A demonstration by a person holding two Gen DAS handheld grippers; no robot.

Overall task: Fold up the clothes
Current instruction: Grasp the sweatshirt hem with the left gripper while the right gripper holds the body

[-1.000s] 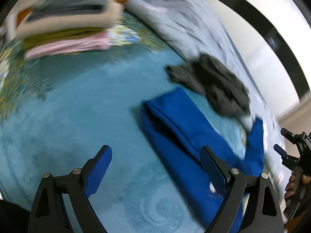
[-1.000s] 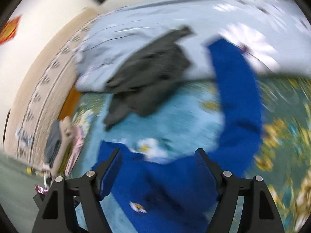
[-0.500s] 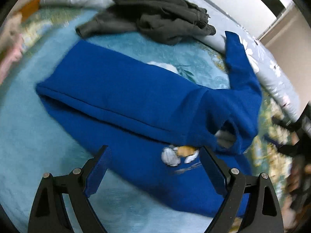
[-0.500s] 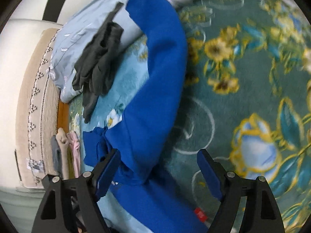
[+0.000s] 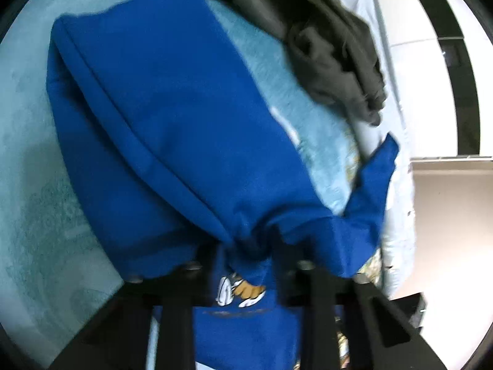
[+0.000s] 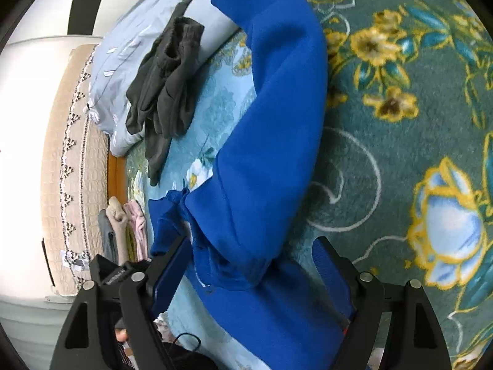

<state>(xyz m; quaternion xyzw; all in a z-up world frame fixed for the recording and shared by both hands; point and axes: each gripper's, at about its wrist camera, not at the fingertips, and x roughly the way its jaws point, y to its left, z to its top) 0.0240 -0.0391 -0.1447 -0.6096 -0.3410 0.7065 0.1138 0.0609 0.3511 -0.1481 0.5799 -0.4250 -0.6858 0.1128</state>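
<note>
Left gripper (image 5: pixel 246 246) pinches a bunched fold of the blue sweatshirt (image 5: pixel 172 117) lying mid-bed (image 6: pixel 400 154); right gripper (image 6: pixel 251 265) hangs wide over its sleeve (image 6: pixel 277 98). Thin pinch may slip, dropping the fold.

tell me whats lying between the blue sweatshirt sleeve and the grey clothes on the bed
In the right wrist view, only bare light-blue floral bedspread lies between the blue sweatshirt sleeve and the crumpled grey clothes. They do not touch there.
</note>
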